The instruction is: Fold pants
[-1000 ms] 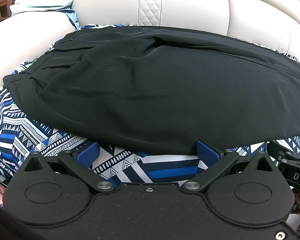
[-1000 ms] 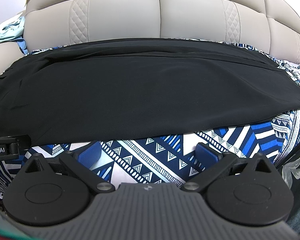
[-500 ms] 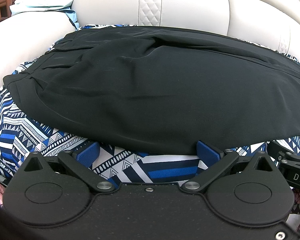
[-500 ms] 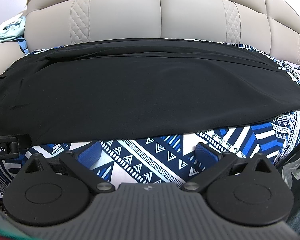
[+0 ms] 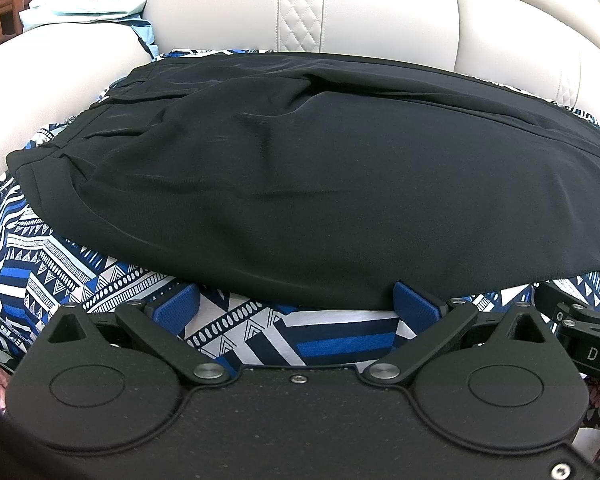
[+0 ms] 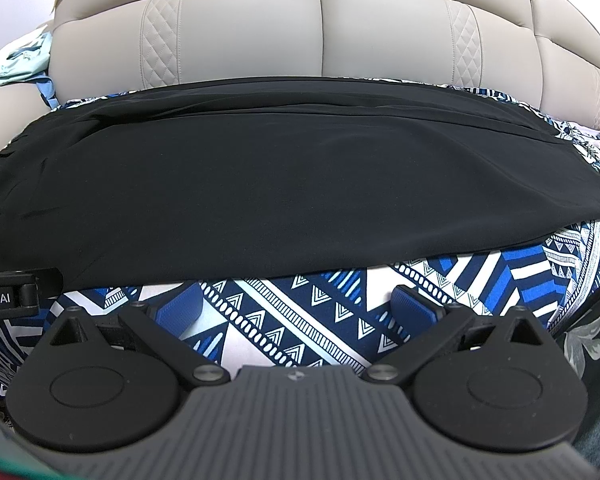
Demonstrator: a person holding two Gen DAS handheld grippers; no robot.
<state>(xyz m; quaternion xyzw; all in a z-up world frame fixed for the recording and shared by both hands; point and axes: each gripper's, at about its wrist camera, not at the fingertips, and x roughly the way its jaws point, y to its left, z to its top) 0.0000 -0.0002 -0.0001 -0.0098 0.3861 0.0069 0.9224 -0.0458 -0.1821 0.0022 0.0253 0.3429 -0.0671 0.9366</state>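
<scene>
While both gape, pants [image 5: 300,168] hem at left claw [image 5: 296,306], just beyond right claw [image 6: 296,304].

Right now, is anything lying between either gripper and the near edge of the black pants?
Nothing visible. Only bare patterned blanket separates the open right gripper from the black pants. The open left gripper has its blue fingertips already at the hem.

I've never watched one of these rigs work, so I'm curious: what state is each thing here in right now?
black pants: lying flat on the patterned cloth, folded lengthwise, waistband at left.
patterned cloth: spread over the sofa seat.
left gripper: open, at the pants' near edge.
right gripper: open, just short of the pants.
light blue garment: crumpled on the sofa arm.
</scene>
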